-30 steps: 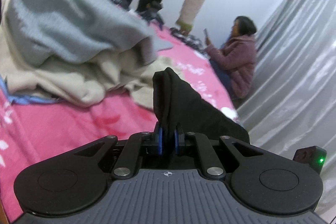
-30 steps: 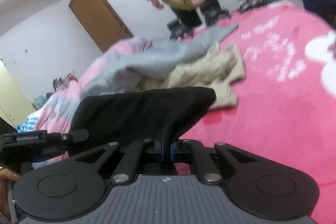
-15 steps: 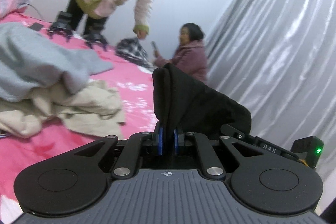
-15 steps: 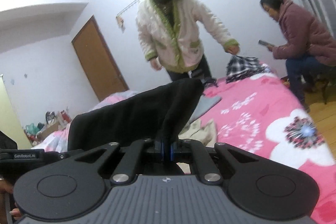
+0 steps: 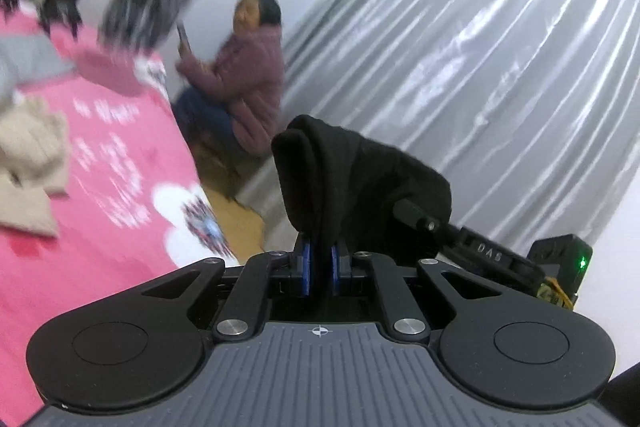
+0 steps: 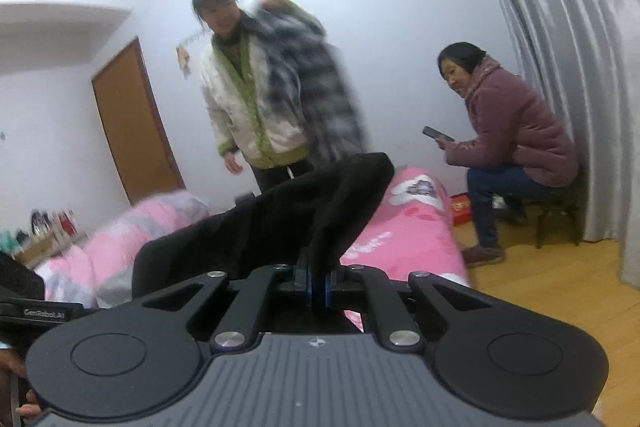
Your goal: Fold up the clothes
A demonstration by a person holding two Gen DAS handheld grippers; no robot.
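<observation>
Black garment (image 5: pixel 360 179): thick, dark, bunched, held raised above the pink bed (image 5: pixel 100 187) | left gripper (image 5: pixel 319 267) and right gripper (image 6: pixel 317 285): jaws pinching its folded edges | garment's lower part hidden; checked cloth (image 6: pixel 312 95) blurred.

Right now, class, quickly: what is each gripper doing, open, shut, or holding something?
Left gripper: shut on the black cloth.
Right gripper: shut on the same black cloth.

Before me stands a bed (image 5: pixel 100 267) under a pink flowered cover. On it, at my far left, a crumpled beige garment (image 5: pixel 28 163) lies beside a grey garment (image 5: pixel 24 63). A pink quilt (image 6: pixel 132 231) is heaped at its far end.
</observation>
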